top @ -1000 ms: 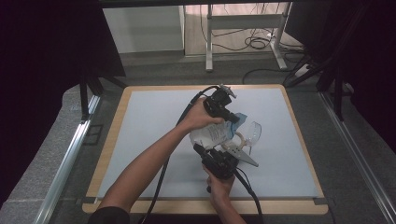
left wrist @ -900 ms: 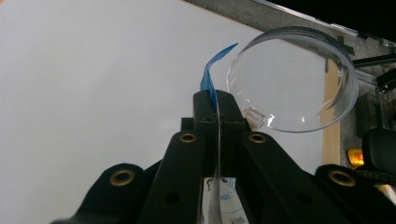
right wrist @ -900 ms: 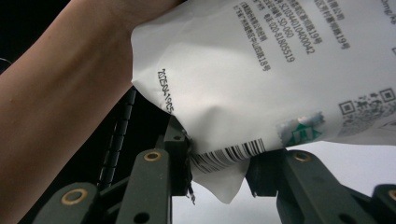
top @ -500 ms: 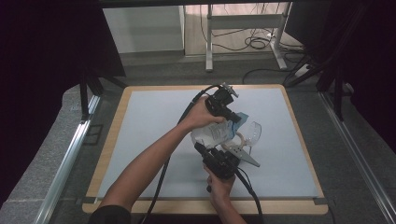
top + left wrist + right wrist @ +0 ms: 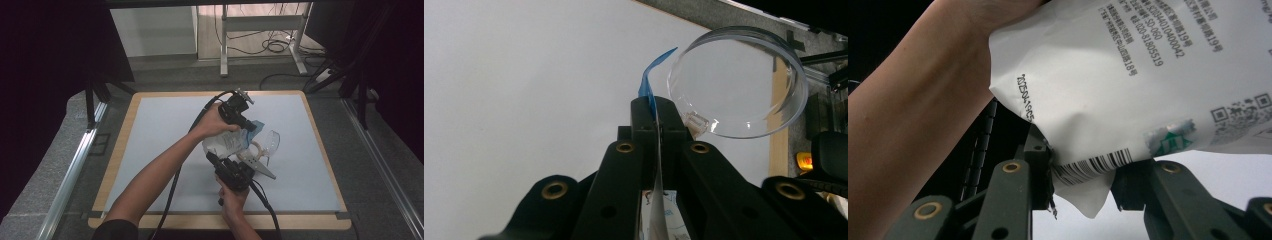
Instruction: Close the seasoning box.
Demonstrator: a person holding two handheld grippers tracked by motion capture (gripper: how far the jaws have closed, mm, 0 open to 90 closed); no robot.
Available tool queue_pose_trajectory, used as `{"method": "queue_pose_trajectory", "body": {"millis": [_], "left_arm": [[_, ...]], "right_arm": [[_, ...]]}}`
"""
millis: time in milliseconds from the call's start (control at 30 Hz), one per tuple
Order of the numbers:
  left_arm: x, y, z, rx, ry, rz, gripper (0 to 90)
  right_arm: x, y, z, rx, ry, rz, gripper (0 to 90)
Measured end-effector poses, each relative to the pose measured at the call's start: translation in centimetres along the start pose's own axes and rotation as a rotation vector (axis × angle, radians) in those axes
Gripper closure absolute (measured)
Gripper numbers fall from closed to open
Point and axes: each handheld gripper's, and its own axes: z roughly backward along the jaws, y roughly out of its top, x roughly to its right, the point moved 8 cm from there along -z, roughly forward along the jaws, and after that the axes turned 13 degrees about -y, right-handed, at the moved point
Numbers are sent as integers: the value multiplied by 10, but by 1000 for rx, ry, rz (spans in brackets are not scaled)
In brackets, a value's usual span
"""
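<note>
- High view: you hold the white pouch (image 5: 227,142) off the surface (image 5: 165,130) between both tools, left tool (image 5: 248,124) at its blue top edge, right tool (image 5: 227,167) at its lower end. A clear lens (image 5: 270,141) lies just beside it.
- Left gripper view: your left tool (image 5: 657,107) is pinched tight on the blue strip (image 5: 650,80) of the pouch top; the seal looks unopened.
- Right gripper view: your right tool (image 5: 1083,172) clamps the pouch (image 5: 1128,80) at its barcode corner. Judging by this, the grip is set and the tearing or pulling open is left.
</note>
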Motion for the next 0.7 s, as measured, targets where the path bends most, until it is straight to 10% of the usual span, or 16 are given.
{"method": "queue_pose_trajectory", "body": {"millis": [700], "left_arm": [[0,0,-2,5,-12,3,894]], "right_arm": [[2,0,1,1,1,-3,669]]}}
